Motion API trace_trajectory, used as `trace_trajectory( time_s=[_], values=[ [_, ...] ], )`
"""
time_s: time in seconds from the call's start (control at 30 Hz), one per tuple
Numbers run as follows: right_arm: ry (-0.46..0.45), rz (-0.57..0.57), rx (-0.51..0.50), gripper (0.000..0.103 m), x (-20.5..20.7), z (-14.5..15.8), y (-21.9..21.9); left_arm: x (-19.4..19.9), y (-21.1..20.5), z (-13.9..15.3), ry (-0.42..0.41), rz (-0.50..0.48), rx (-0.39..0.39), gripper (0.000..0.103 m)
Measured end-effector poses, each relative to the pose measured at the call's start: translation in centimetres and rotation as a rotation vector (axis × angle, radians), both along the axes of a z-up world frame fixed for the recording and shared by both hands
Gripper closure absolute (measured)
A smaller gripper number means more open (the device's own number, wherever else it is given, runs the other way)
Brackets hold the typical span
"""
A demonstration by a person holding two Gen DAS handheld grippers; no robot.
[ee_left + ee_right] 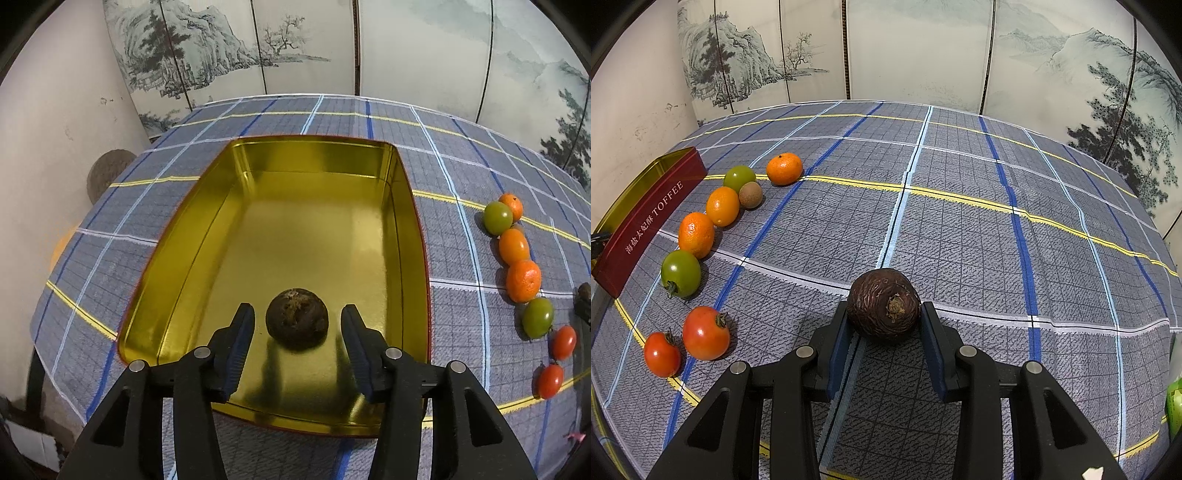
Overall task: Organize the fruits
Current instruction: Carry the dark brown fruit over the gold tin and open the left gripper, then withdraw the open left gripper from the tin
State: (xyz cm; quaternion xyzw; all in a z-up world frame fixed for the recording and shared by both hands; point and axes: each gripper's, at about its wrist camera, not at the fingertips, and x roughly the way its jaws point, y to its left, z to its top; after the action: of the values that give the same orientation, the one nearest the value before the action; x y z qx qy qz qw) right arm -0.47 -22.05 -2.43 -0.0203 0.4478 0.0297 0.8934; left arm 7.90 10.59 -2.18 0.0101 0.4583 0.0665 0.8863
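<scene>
In the left wrist view, the far left of the surface [122, 236] curves away into the lens edge, where a round brownish shape against the wall is too blurred to identify. The gold-lined tin [402, 173] lies open on the plaid cloth, its near rim partly hidden behind the left tool [297, 325]. That tool's jaws stand spread, clear of the dark wrinkled fruit [296, 320] that sits on the tin floor between them, touching neither pad. To the right a line of small fruits runs along the cloth: an orange one [512, 206], a green one [498, 218], two more orange, another green, two red. At the right edge a dark object is cut off; it may be the other tool, though that cannot be told.

In the right wrist view, the tin's red outer wall [652, 221] is cropped at the left and reads "TOFFEE" after a row of Chinese characters too small to make out surely. Beside it lies the same line of fruits, plus a small brown round one [750, 194]. In the middle, the right tool [884, 317] pinches a second dark wrinkled fruit [884, 308], both pads pressed to its sides; whether it rests on the cloth is unclear. A green object [1175, 406] is cut off at the right edge.
</scene>
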Motion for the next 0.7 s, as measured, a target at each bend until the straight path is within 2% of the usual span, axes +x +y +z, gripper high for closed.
trace_trajectory(
  time_s=[0.37,0.57,0.7],
  values=[
    [-0.001,0.0,-0.001,0.069,0.0,0.0,0.1,-1.8,0.2,2.0,-0.058,-0.015,0.038,0.046],
    [-0.003,-0.004,-0.004,0.069,0.0,0.0,-0.1,-2.9,0.2,2.5,-0.075,-0.018,0.041,0.04],
    [-0.004,-0.016,-0.003,0.07,0.0,-0.1,-0.1,-3.6,0.5,2.7,-0.082,-0.008,0.032,0.04]
  ],
)
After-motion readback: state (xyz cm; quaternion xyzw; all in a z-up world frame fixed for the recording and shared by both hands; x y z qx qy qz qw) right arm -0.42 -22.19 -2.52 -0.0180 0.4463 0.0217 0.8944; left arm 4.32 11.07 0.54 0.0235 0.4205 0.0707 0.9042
